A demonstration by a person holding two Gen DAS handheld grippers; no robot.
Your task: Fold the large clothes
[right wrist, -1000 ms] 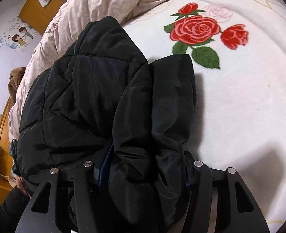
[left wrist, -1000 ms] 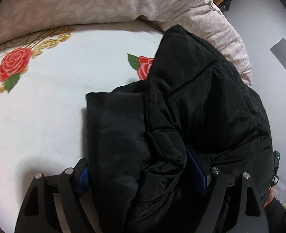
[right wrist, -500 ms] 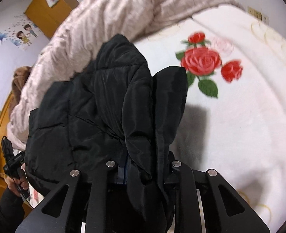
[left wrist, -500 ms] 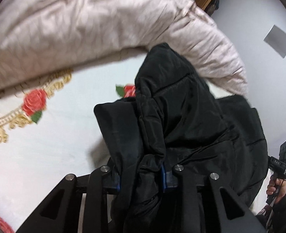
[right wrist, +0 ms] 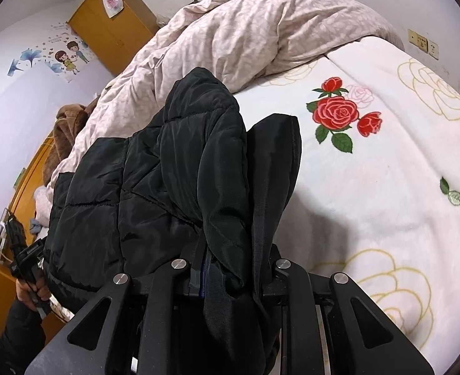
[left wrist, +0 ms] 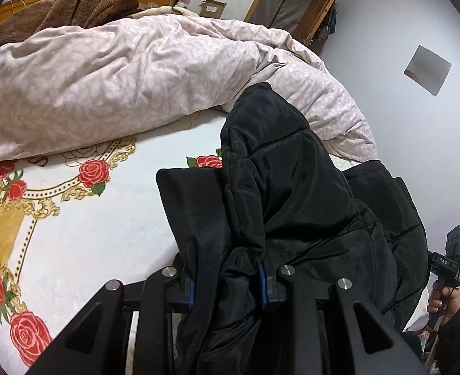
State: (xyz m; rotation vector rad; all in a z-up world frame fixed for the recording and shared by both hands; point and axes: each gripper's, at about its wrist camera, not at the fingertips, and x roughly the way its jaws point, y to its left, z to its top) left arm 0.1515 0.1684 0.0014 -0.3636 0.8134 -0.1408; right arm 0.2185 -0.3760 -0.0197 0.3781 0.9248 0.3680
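A black puffer jacket (left wrist: 292, 193) hangs between my two grippers above the bed. My left gripper (left wrist: 226, 284) is shut on a bunched edge of the jacket. In the right wrist view the jacket (right wrist: 155, 181) drapes to the left, and my right gripper (right wrist: 233, 278) is shut on another bunched edge with a flat black flap beside it. The far end of the jacket rests toward the pink duvet. Each view shows the other hand-held gripper at its edge, in the left wrist view (left wrist: 448, 262) and in the right wrist view (right wrist: 20, 250).
A white bed sheet with red roses (left wrist: 73, 218) (right wrist: 386, 187) lies under the jacket. A pink leaf-pattern duvet (left wrist: 136, 72) (right wrist: 245, 31) is heaped at the back. A brown blanket (left wrist: 73, 3) lies behind it. Wooden wardrobes (right wrist: 114, 18) stand by the wall.
Both grippers closed on the jacket's edge and lifted it up off the bed. The views tilted up, so the duvet and room now show.
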